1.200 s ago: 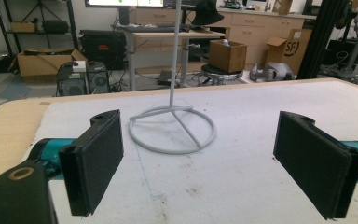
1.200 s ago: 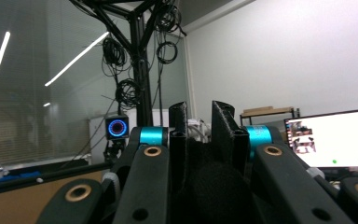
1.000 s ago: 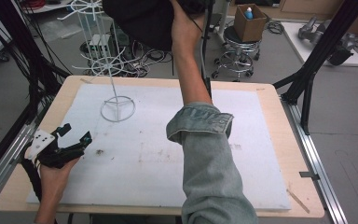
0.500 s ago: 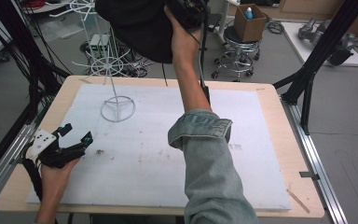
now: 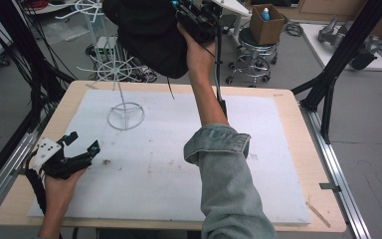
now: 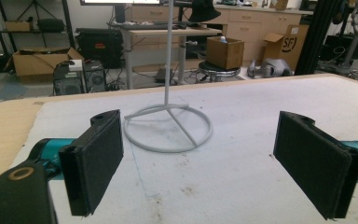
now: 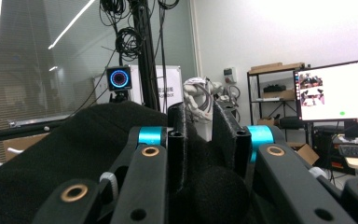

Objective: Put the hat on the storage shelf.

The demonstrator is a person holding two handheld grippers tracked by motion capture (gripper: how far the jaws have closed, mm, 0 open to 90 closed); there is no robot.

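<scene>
Right gripper (image 5: 191, 17) fingers pinch black hat (image 5: 146, 35) above bench's far edge; left gripper (image 5: 74, 149) fingers wide. Next, probably: seat hat on white stand (image 5: 125, 115).

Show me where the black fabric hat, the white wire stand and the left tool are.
Black fabric hat (image 5: 149, 37), high view, middle of the cloth.
White wire stand (image 5: 126, 115), high view, ring base on the table.
Left tool (image 5: 82, 142), high view, midway between its open jaw tips.

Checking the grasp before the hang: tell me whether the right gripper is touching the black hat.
Touching. In the right gripper view, the right gripper has its fingers pinching the black hat fabric between them.
</scene>
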